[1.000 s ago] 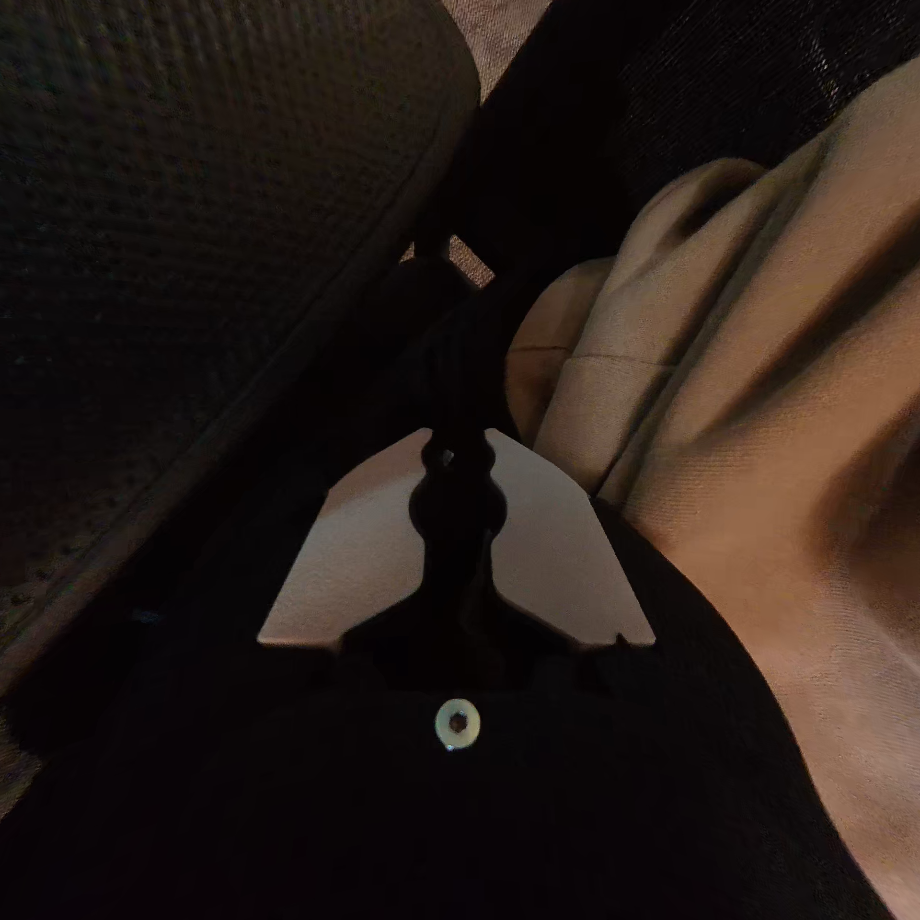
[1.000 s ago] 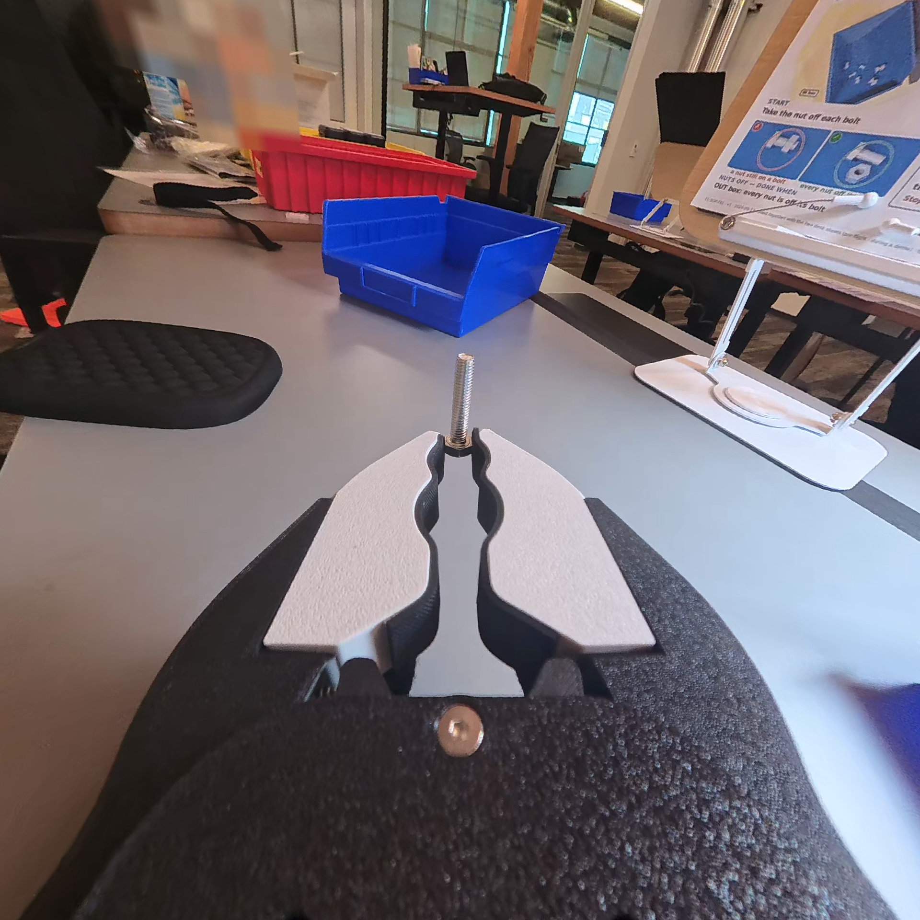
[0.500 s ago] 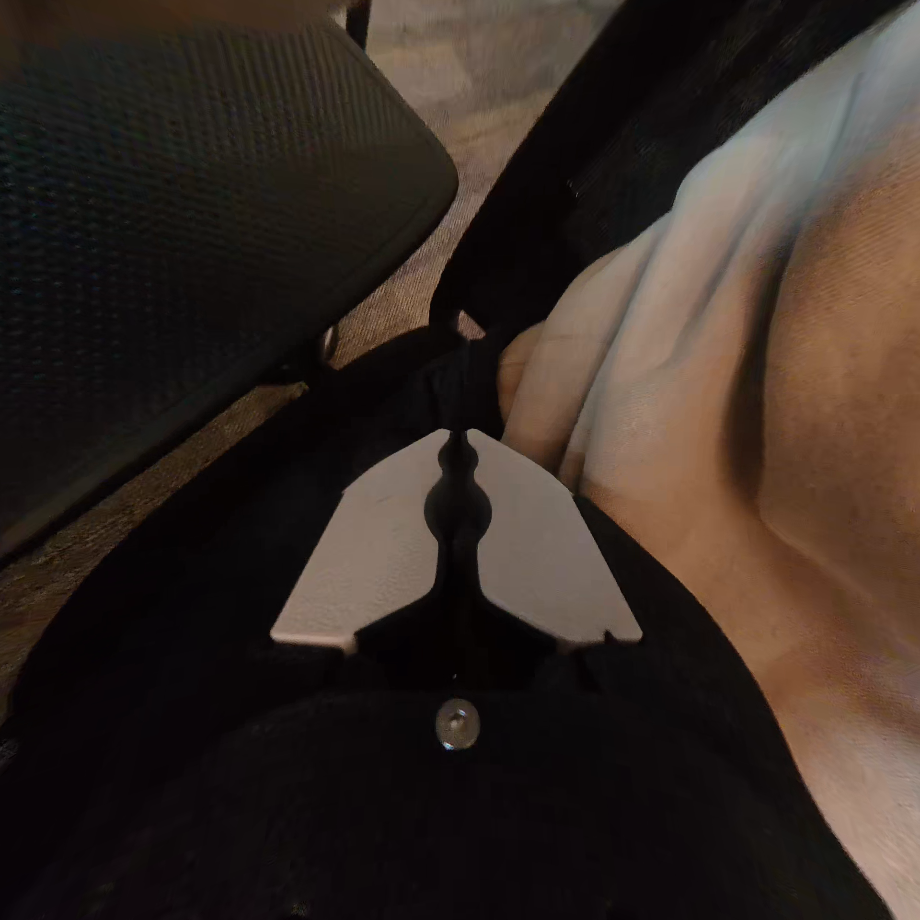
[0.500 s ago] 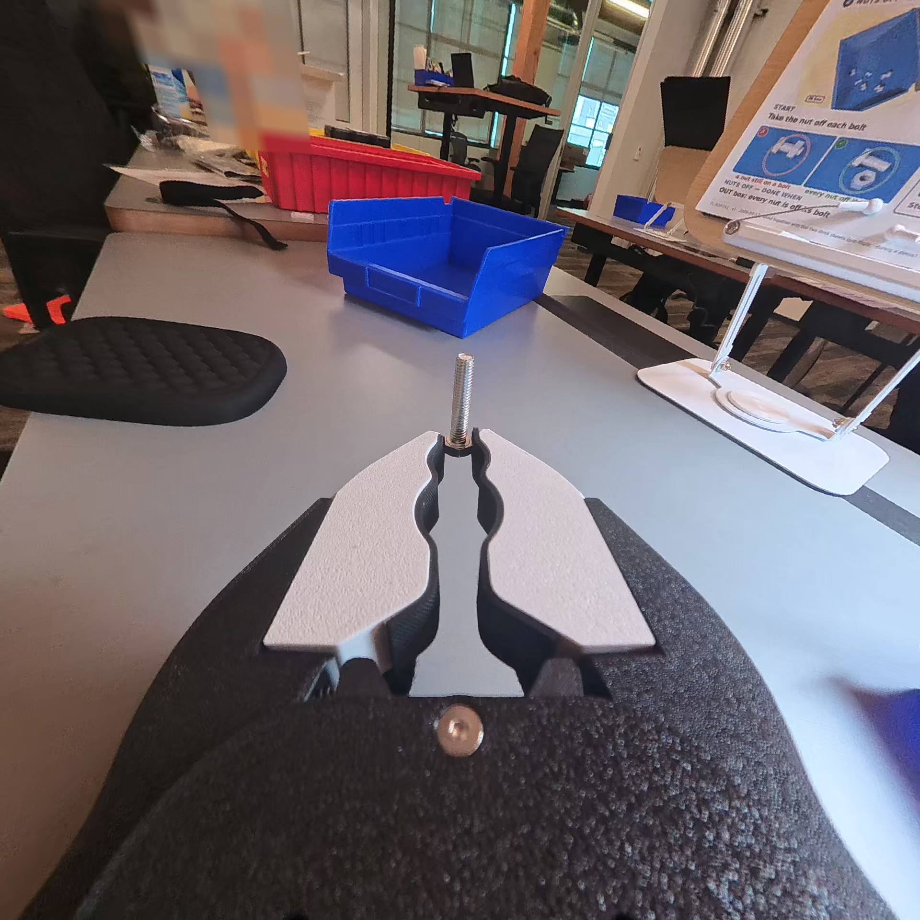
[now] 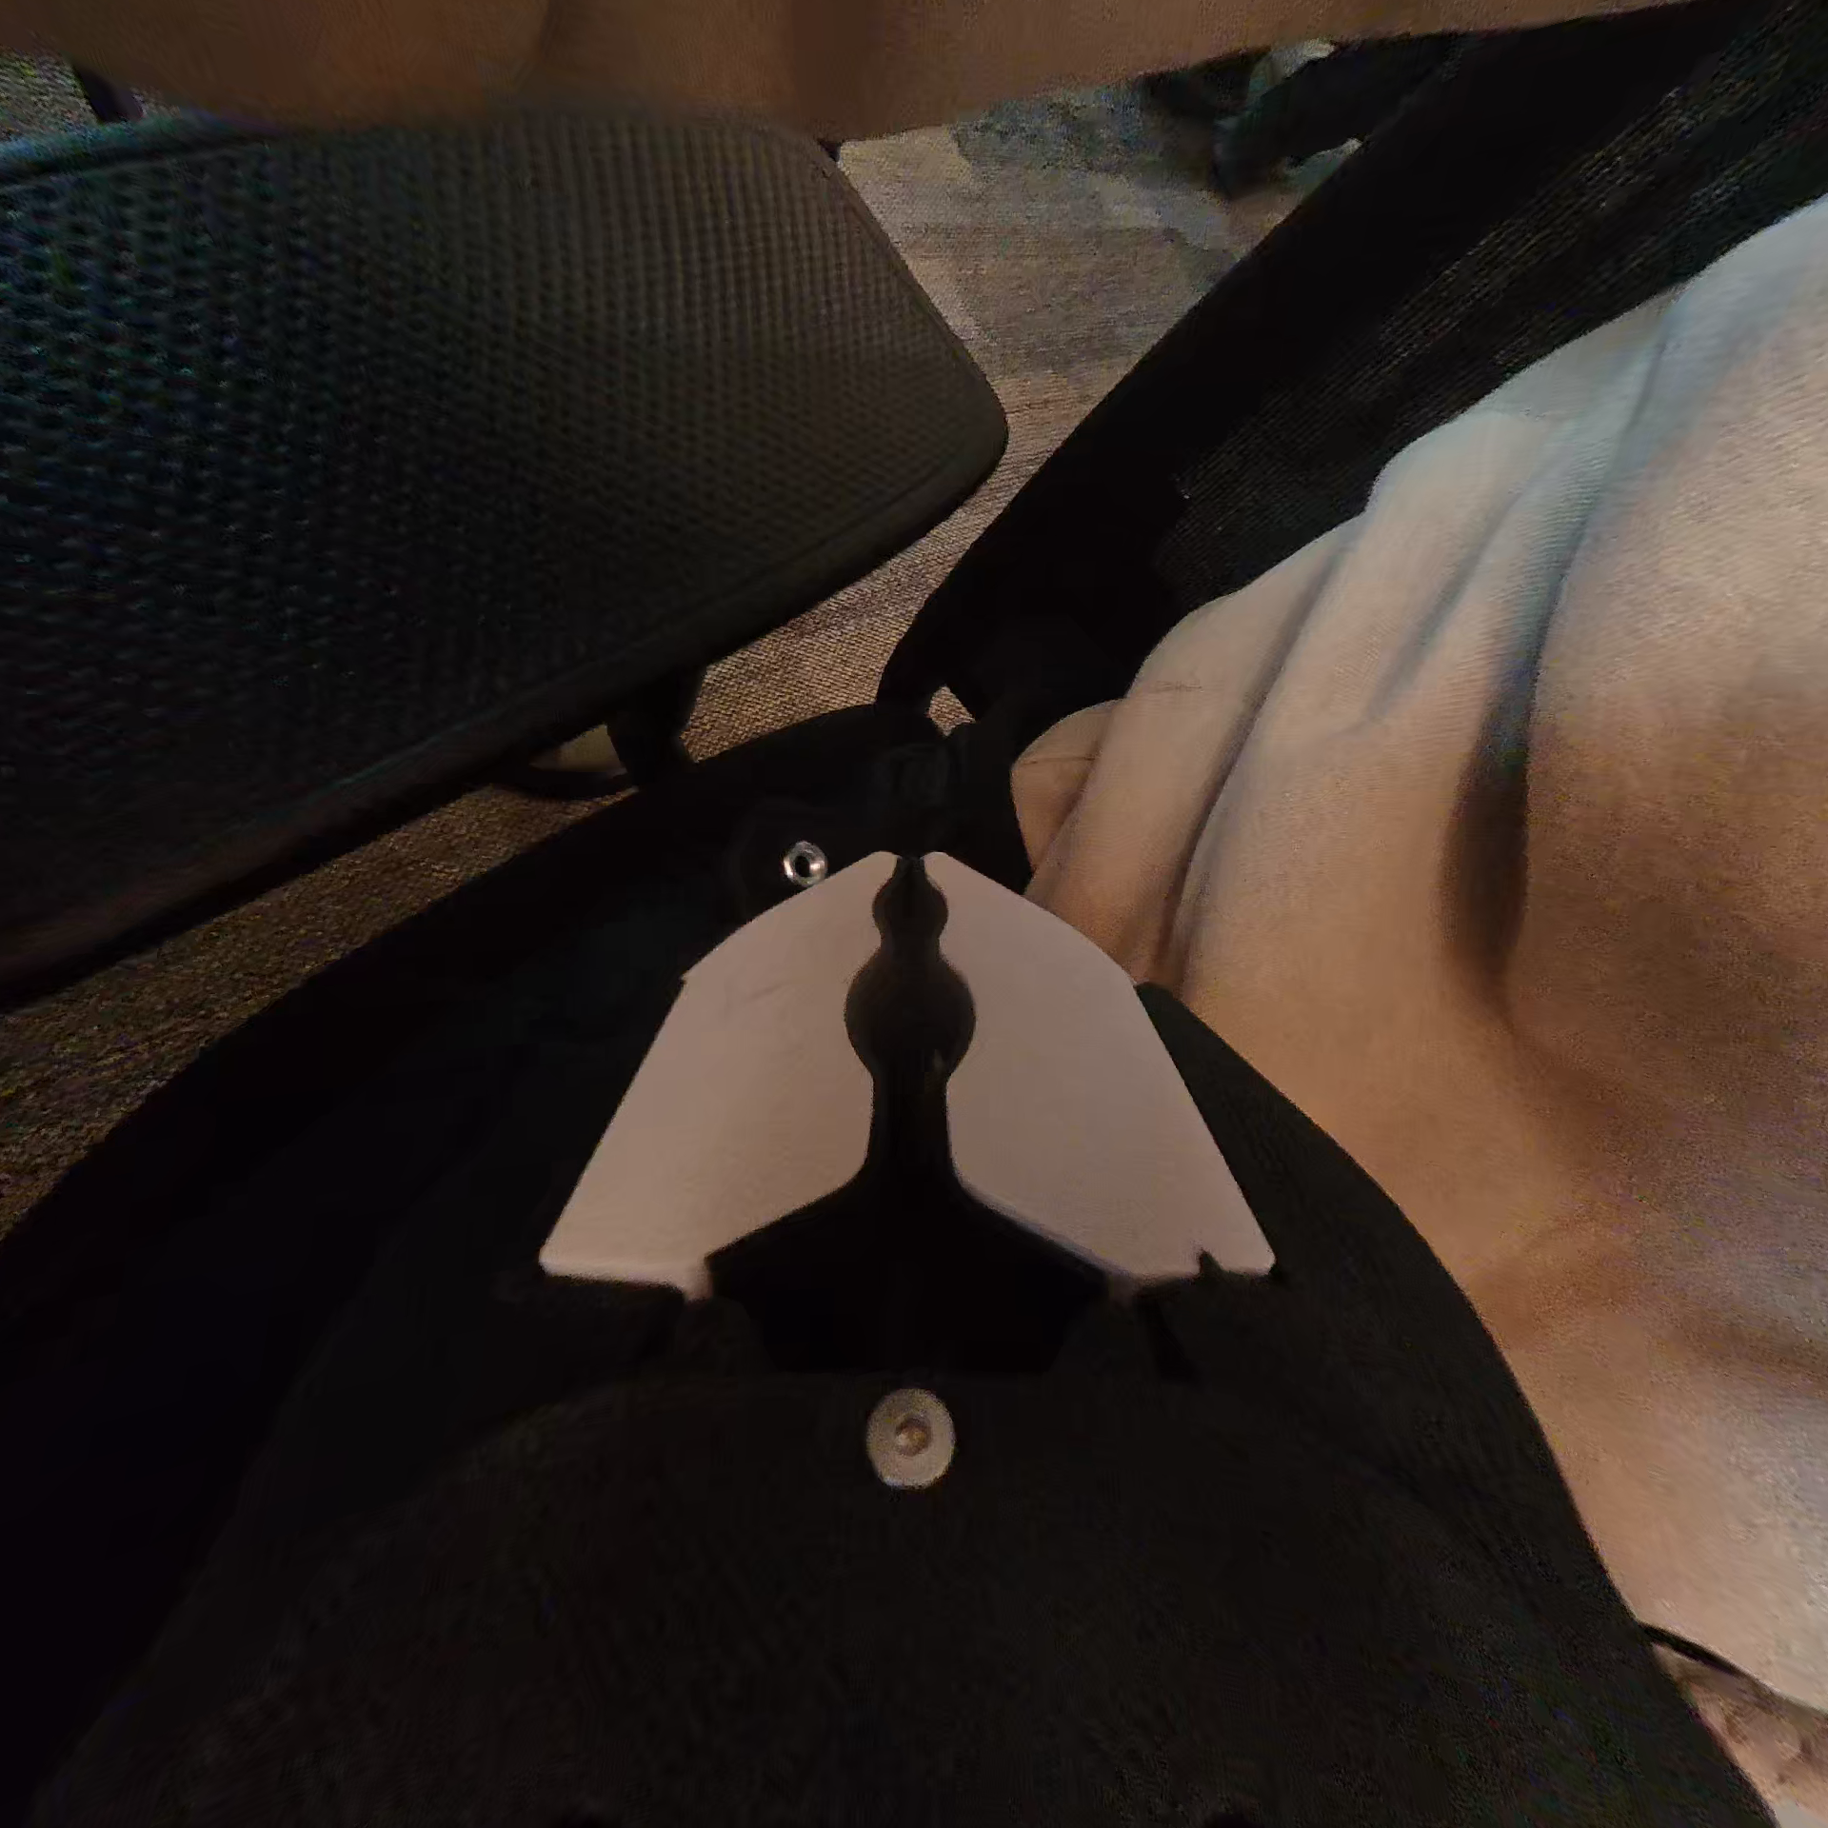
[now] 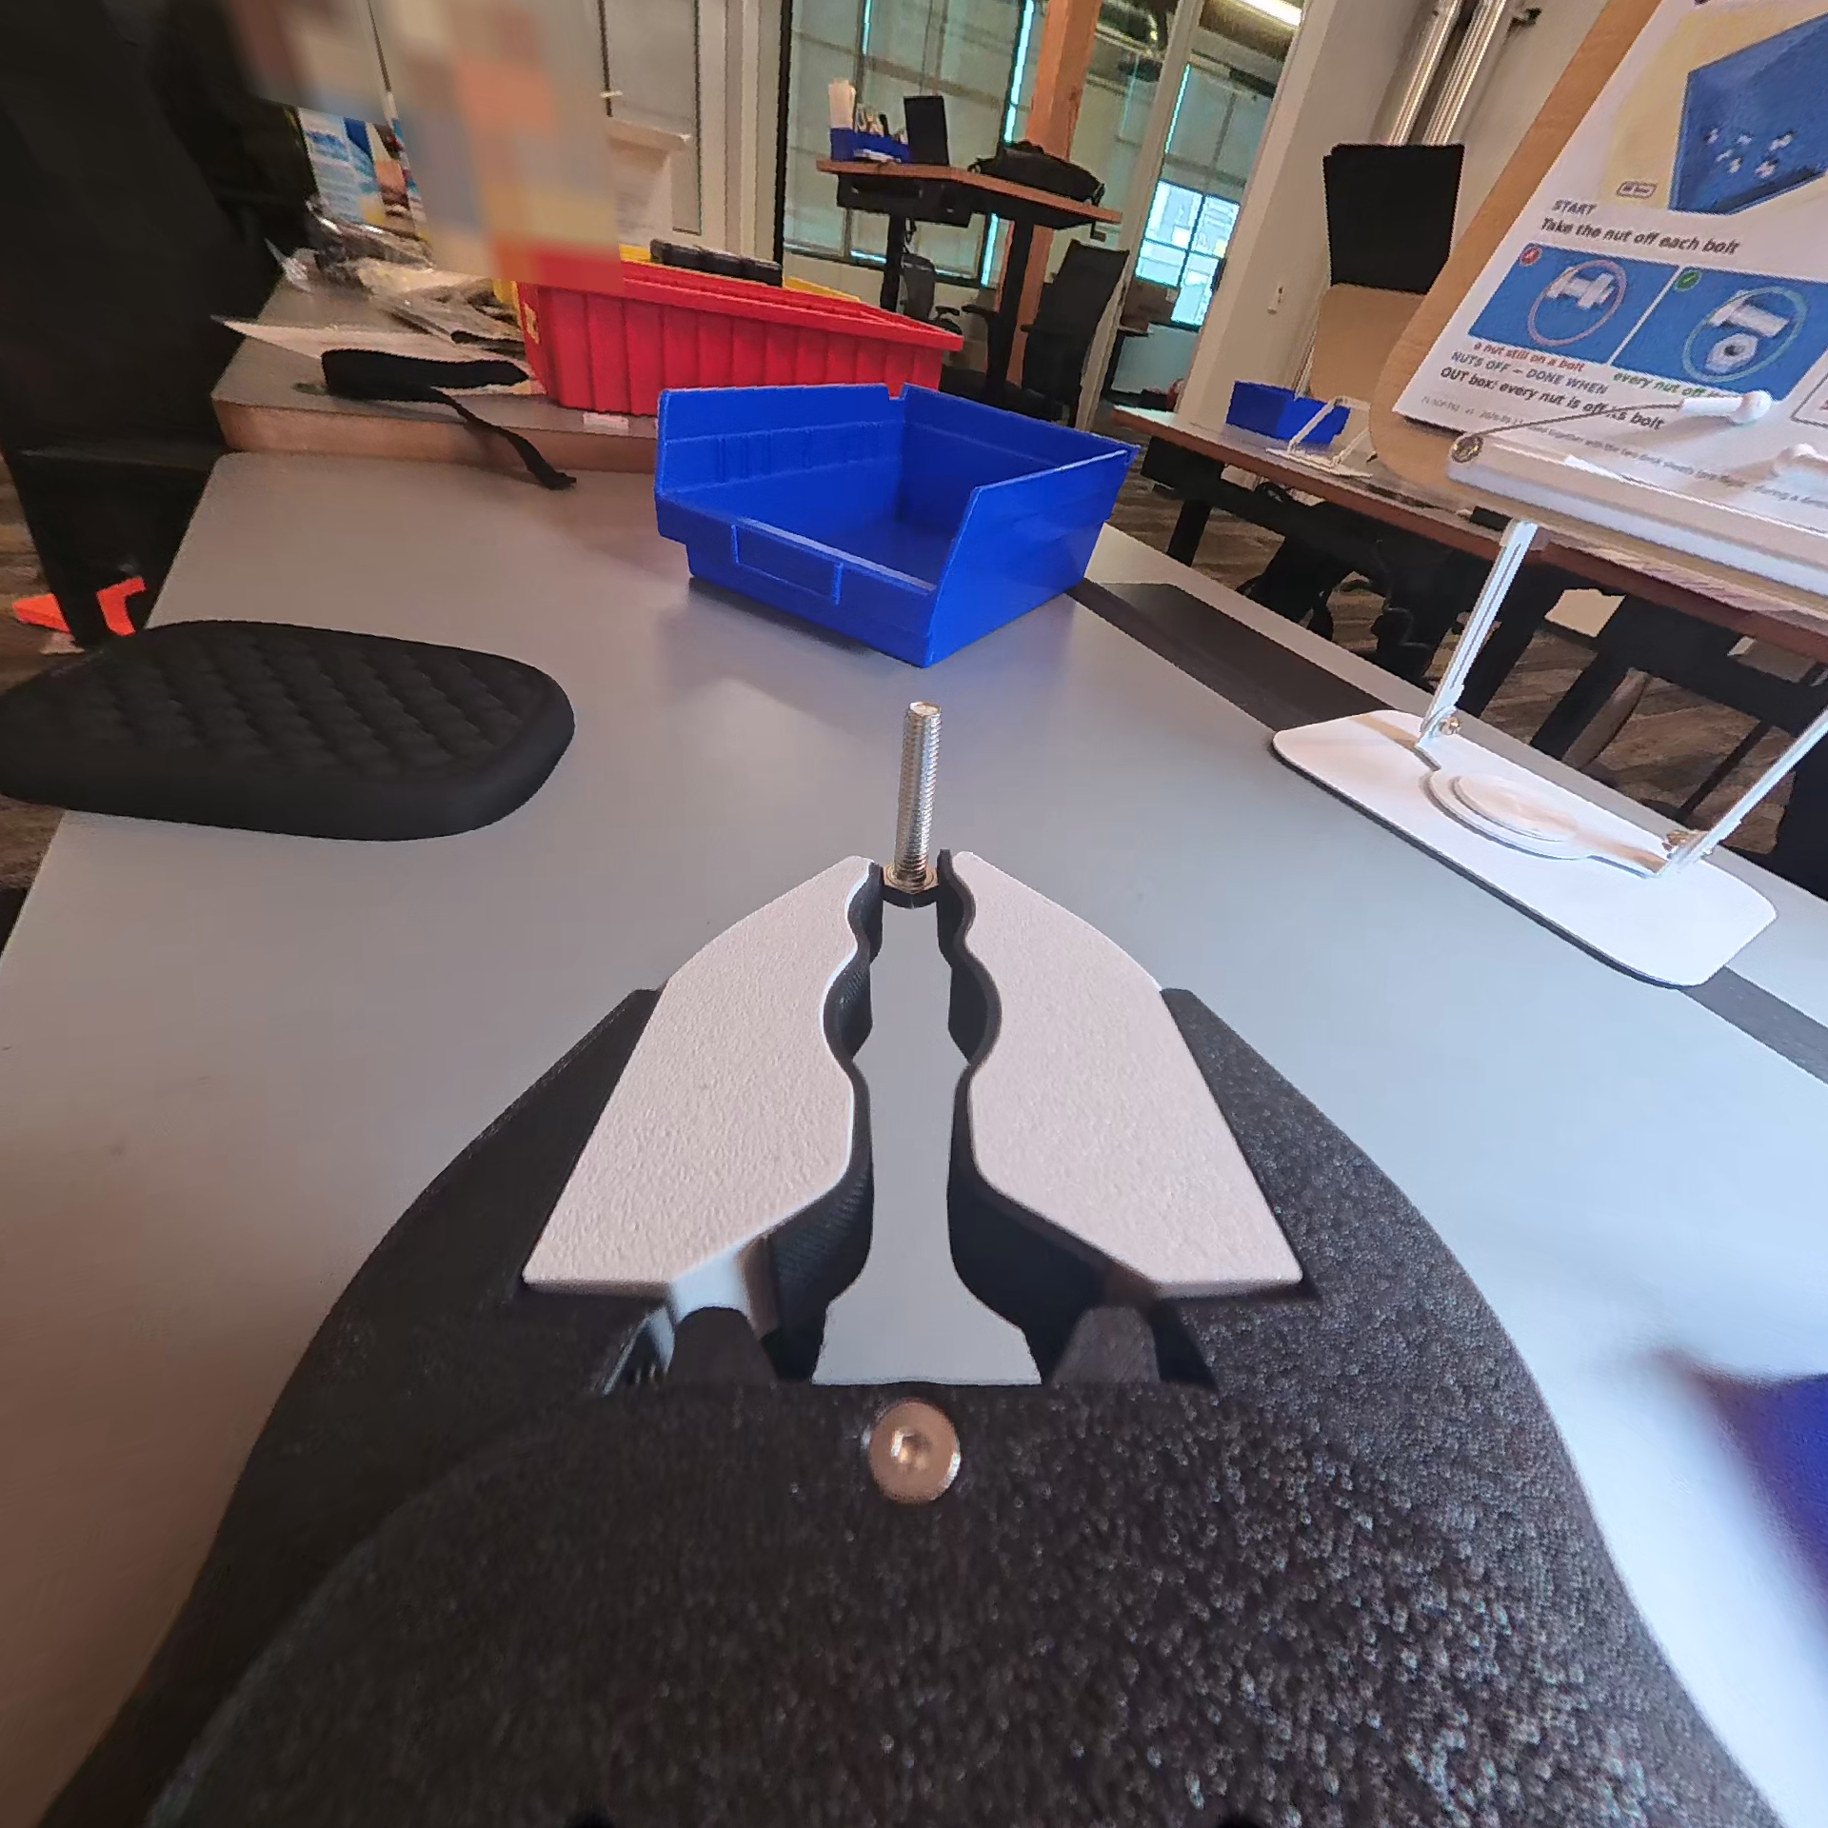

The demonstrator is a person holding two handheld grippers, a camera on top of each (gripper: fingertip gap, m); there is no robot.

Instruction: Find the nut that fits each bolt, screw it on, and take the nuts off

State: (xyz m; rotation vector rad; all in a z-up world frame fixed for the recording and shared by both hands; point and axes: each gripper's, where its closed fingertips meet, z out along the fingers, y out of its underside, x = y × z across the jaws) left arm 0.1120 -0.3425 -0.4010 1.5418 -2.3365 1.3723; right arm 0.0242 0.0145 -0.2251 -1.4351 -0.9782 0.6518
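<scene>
In the right wrist view my right gripper (image 6: 912, 875) is shut on the head of a silver bolt (image 6: 916, 781). The bolt stands upright with its threaded shank pointing up, above the grey table (image 6: 346, 989). In the left wrist view my left gripper (image 5: 910, 868) is below table height in dim light. Its jaws are shut and nothing shows between the tips. A small silver ring-shaped part (image 5: 803, 864), perhaps a nut, sits on a black surface just left of the fingertips. A person's beige trouser leg (image 5: 1434, 890) is close on the right.
An open blue bin (image 6: 890, 534) stands on the table ahead, with a red bin (image 6: 722, 336) behind it. A black padded rest (image 6: 267, 722) lies at the left. A white stand (image 6: 1523, 841) with an instruction board is at the right. A mesh chair seat (image 5: 396, 445) is beside the left gripper. There is about 40 cm between the tips of the two grippers.
The left gripper's jaws have closed from a small gap to shut. Its view has drawn back from the chair seat and the silver part has come into sight. The right gripper holds steady.
</scene>
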